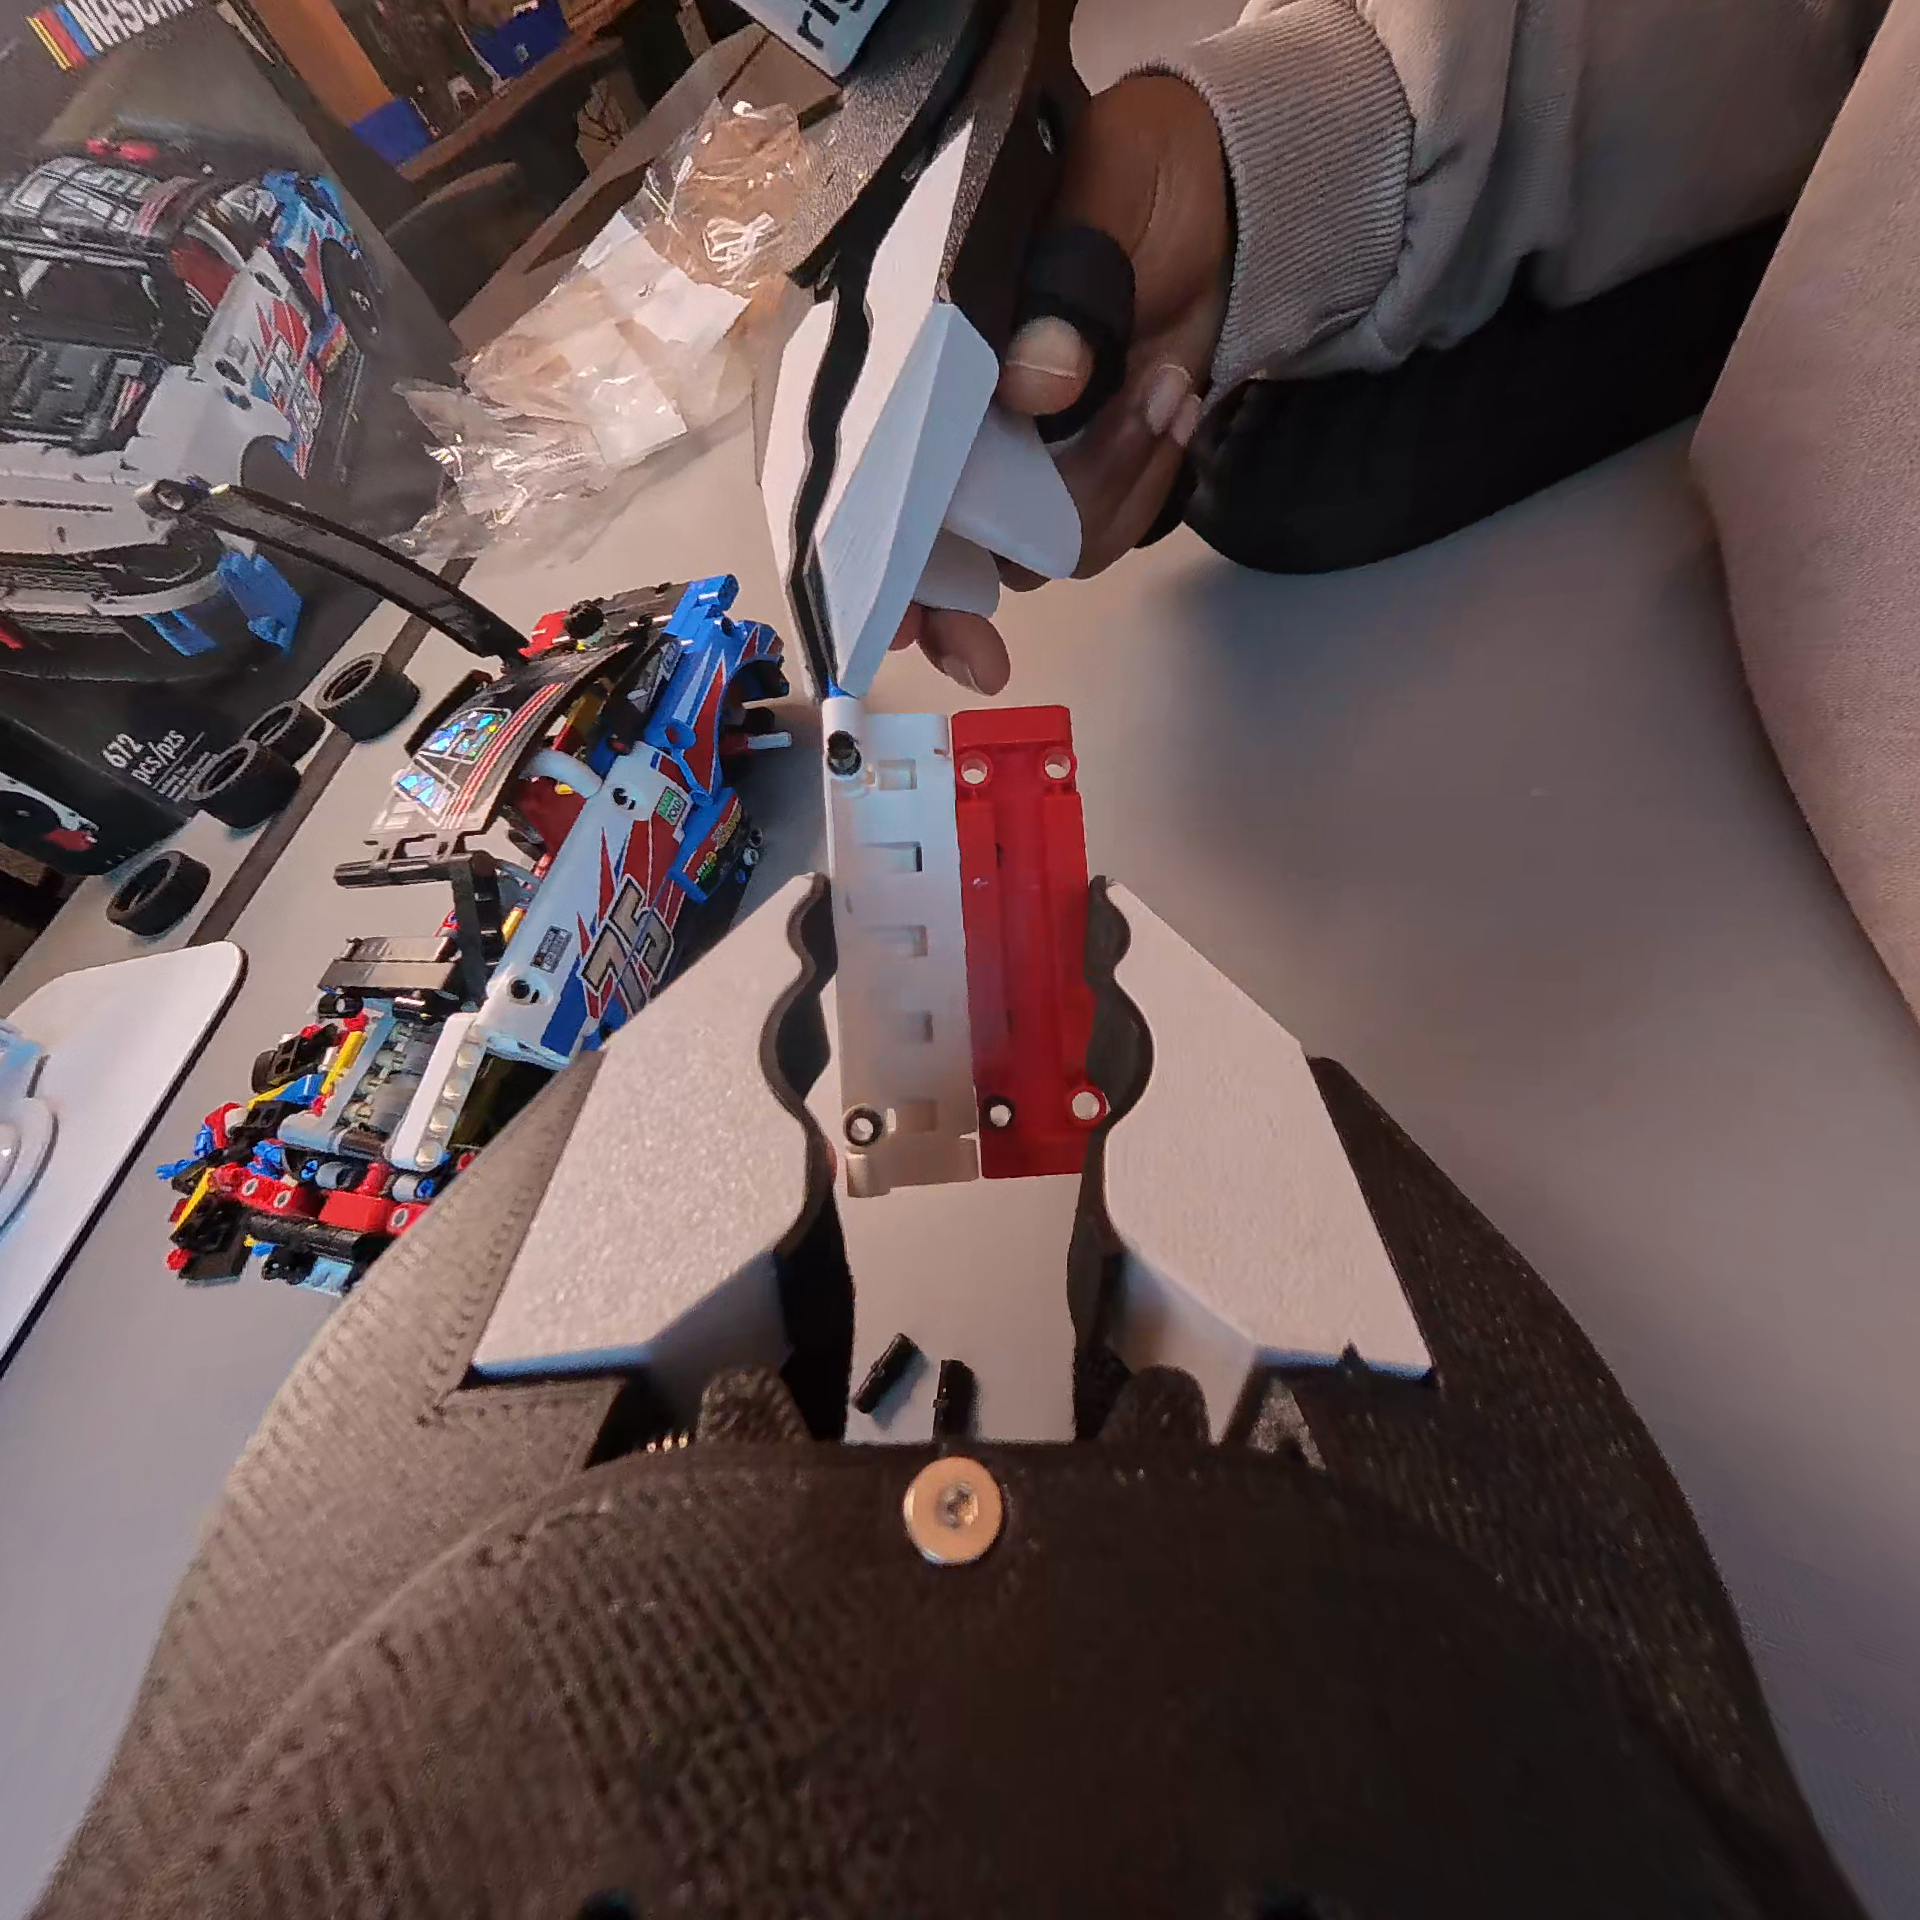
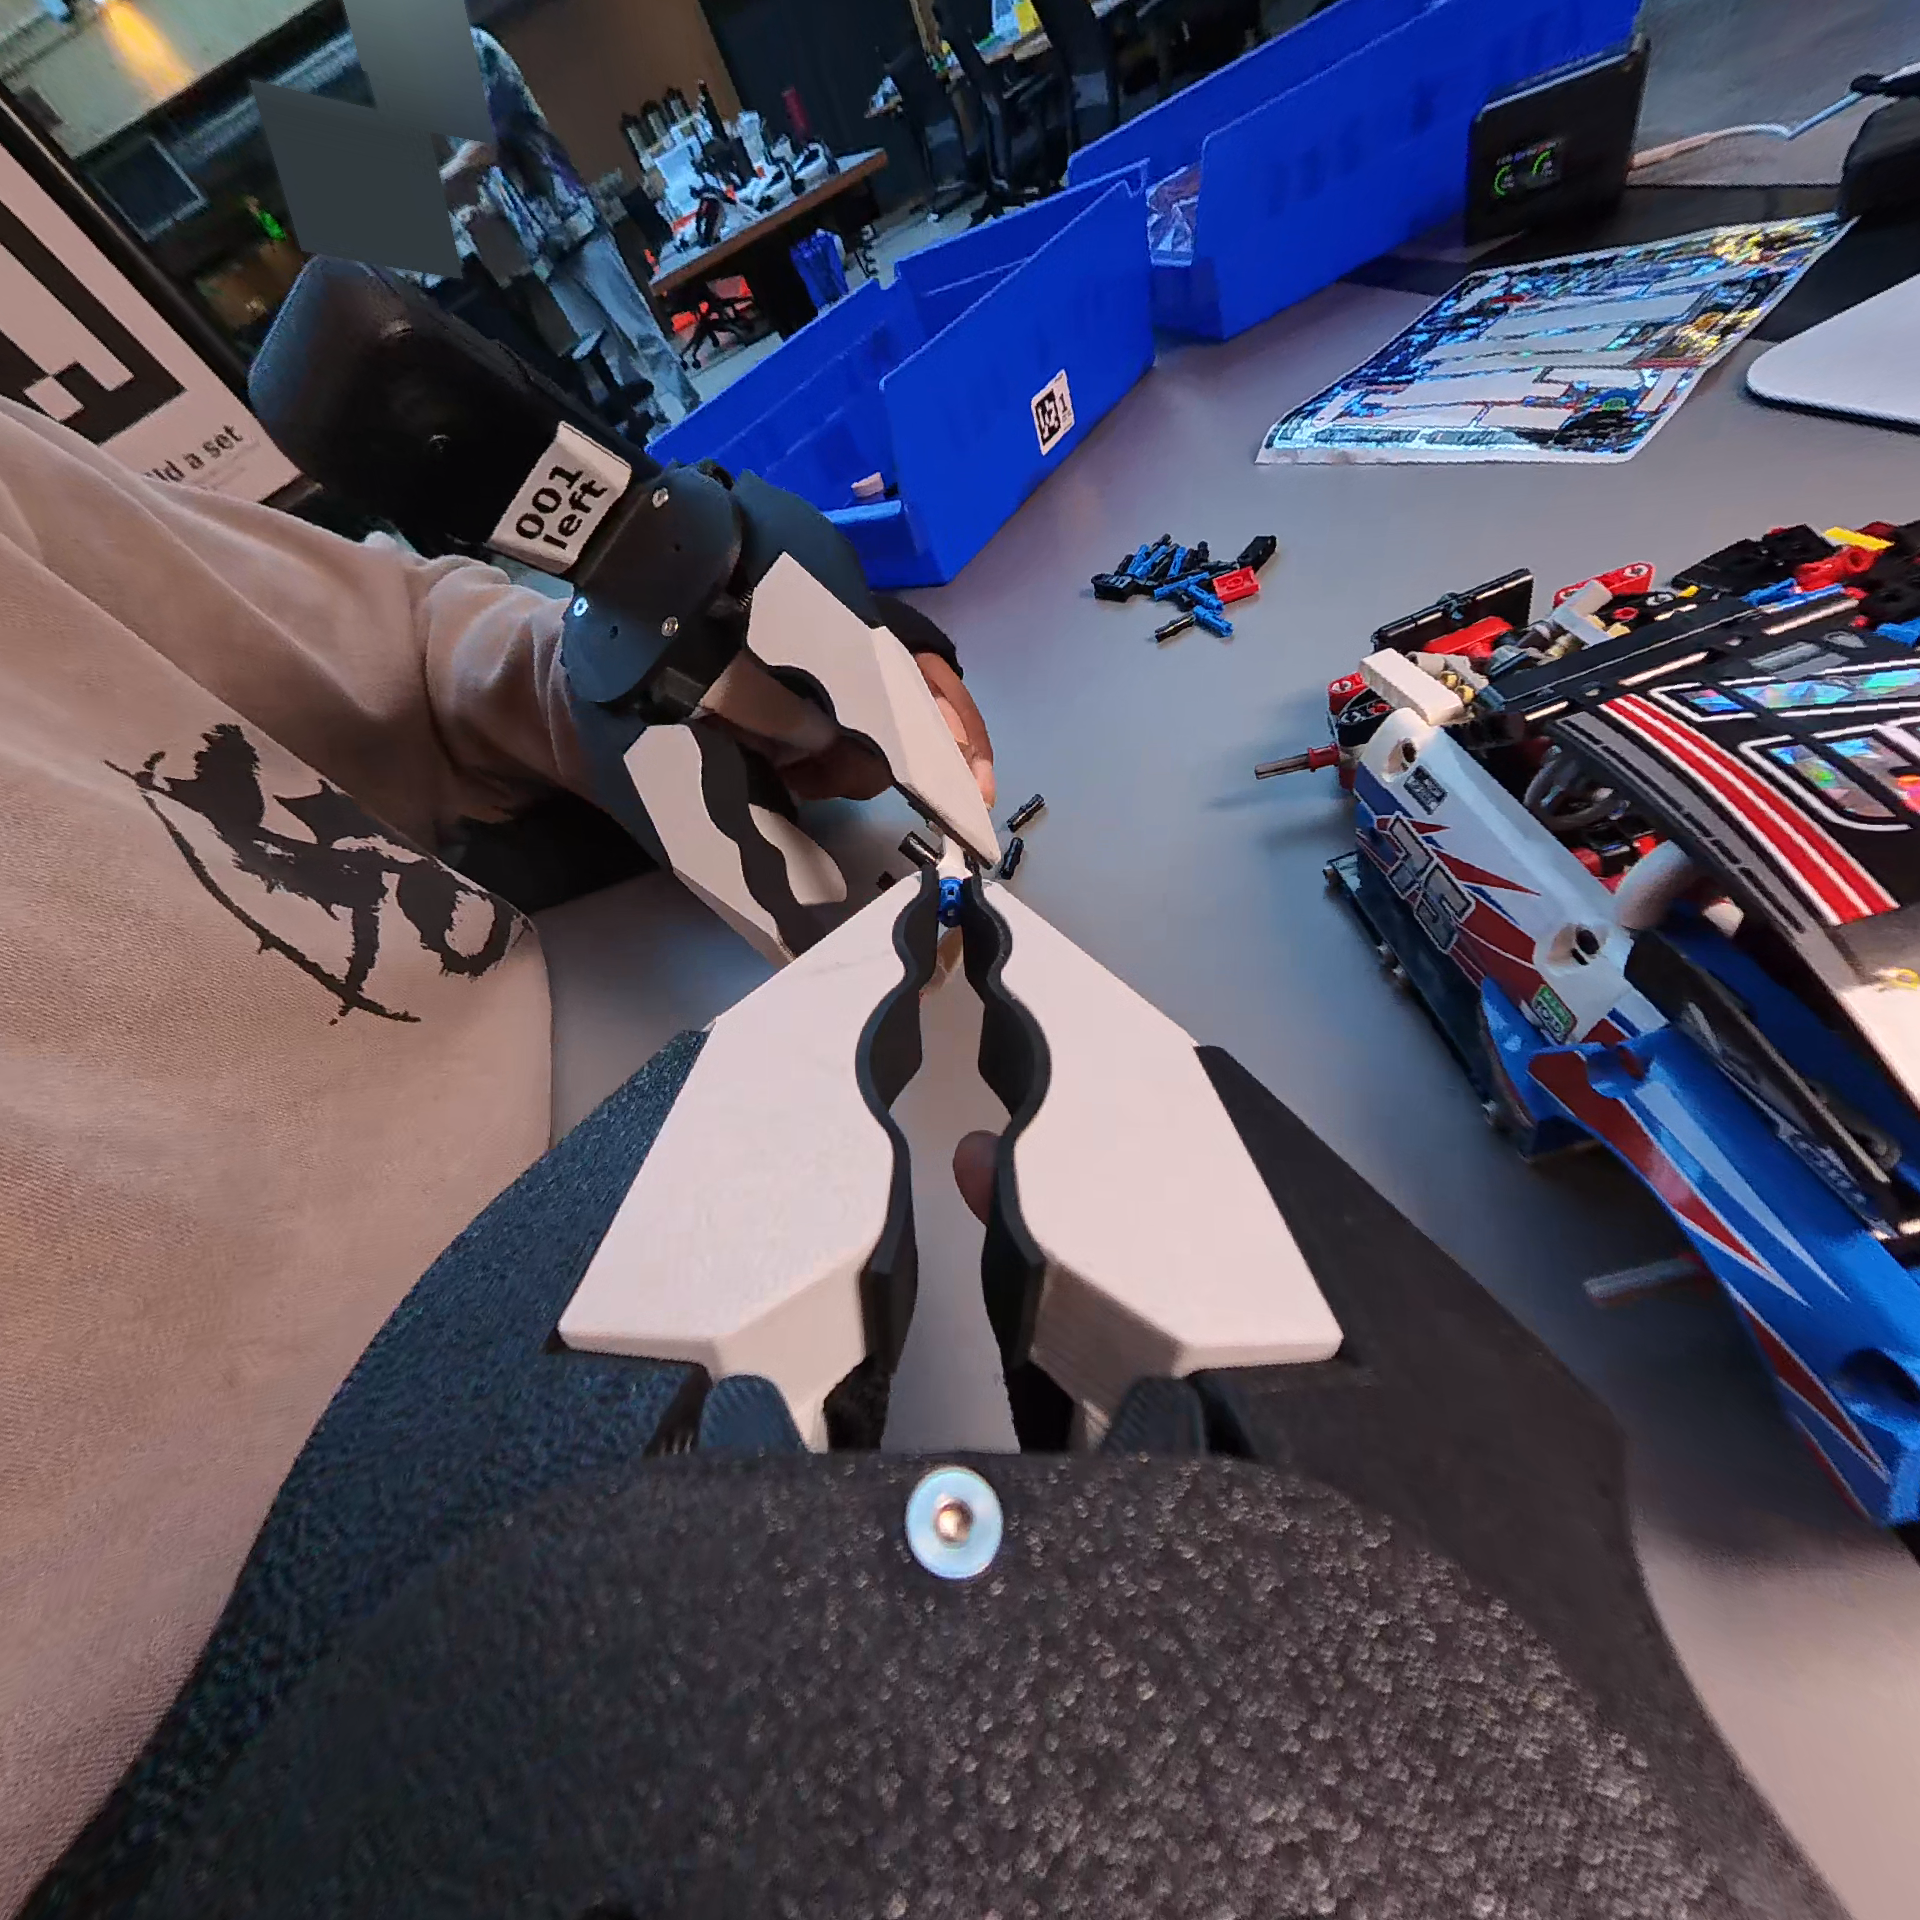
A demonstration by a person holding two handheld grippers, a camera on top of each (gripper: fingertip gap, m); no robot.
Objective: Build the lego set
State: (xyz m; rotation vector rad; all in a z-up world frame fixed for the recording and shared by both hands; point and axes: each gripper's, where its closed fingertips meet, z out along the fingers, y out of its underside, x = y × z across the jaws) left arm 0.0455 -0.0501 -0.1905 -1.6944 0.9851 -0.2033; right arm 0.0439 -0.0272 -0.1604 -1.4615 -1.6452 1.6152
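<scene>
Printed stickers and numbers cover the half-built race car, left of your left claw; the set's box stands beyond it. That claw clamps a white-and-red panel above the bench. Your right claw pinches a blue pin at the panel's far end.

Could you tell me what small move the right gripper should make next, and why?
Probably press its blue pin down into the white panel. The right gripper is shut on the pin at that panel's far corner, while the left gripper grips the joined white and red panel.
</scene>
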